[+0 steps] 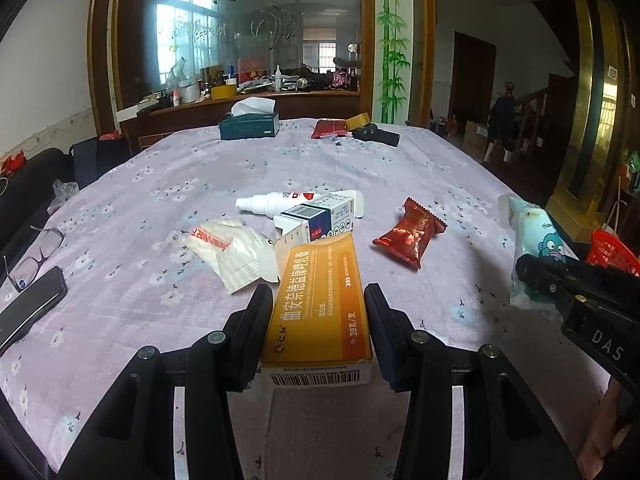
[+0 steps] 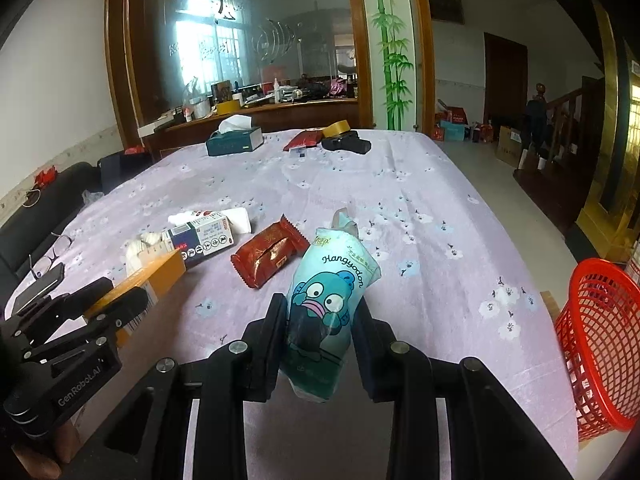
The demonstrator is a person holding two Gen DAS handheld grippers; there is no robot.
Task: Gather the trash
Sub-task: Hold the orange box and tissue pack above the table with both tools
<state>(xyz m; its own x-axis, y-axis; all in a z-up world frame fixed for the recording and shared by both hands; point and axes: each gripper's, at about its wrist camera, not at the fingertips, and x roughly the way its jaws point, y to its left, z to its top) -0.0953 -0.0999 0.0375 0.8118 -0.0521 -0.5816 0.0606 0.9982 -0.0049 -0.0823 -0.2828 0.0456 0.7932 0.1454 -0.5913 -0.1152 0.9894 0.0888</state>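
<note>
Table's got a lilac floral tablecloth [image 1: 400, 168] over it. Far end has a dark green tissue box [image 1: 249, 125] with a white tissue poking up, then a flat red packet [image 1: 329, 128], a roll of tan packing tape [image 1: 357, 121] and some black gadget [image 1: 376, 135] bunched together to the right of it. Near the left edge there's a pair of glasses [image 1: 35, 253] lying just beside a black phone [image 1: 30, 307]. Behind all that is a big wood-framed mirror [image 1: 248, 20] over a cluttered sideboard, with a bamboo-painted panel [image 1: 390, 40] next to it. Cardboard boxes [image 2: 508, 145] sit on the floor by the stairs.
</note>
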